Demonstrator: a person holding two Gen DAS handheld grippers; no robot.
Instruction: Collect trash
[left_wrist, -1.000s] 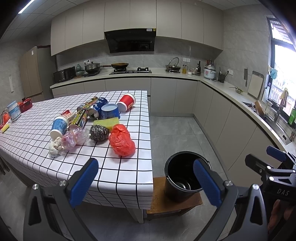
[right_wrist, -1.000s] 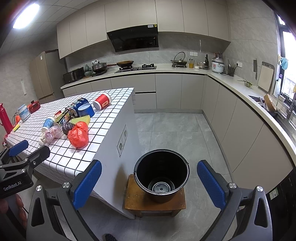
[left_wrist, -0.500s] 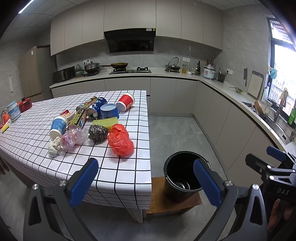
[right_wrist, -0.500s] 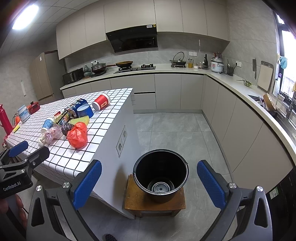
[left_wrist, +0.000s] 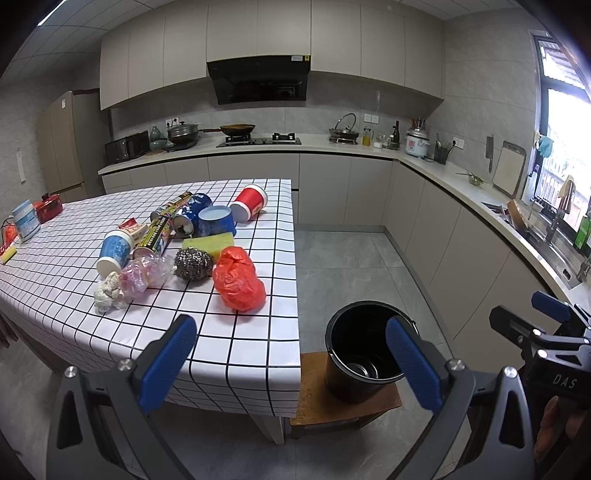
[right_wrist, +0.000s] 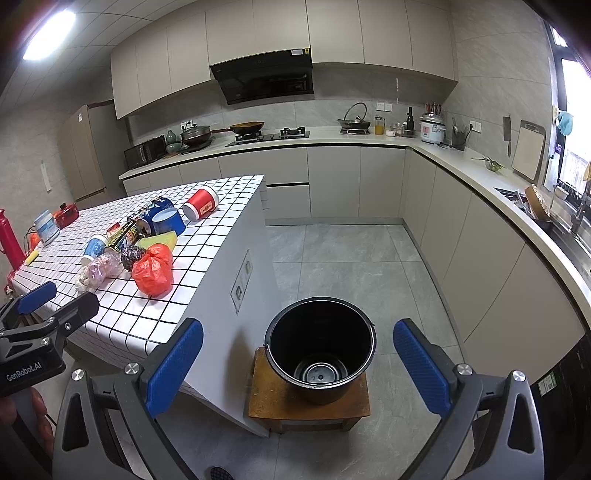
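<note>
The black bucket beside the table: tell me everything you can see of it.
The black bucket is round and slightly tapered, apparently plastic, with a thin wire handle folded down along its rim. It stands upright and open on a small wooden stool on the grey tiled floor, just off the corner of the checked table. No trash shows inside, only a shiny circular bottom. Neither gripper touches it.

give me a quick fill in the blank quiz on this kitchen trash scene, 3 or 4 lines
1. The black bucket stands on a small ____ stool beside the table.
2. The crumpled plastic bag nearest the table's front edge is ____ in colour.
3. The steel scourer lies right in front of a ____ sponge.
4. The left gripper and the right gripper both have their blue pads ____, holding nothing.

Missing words: wooden; red; yellow; open
</note>
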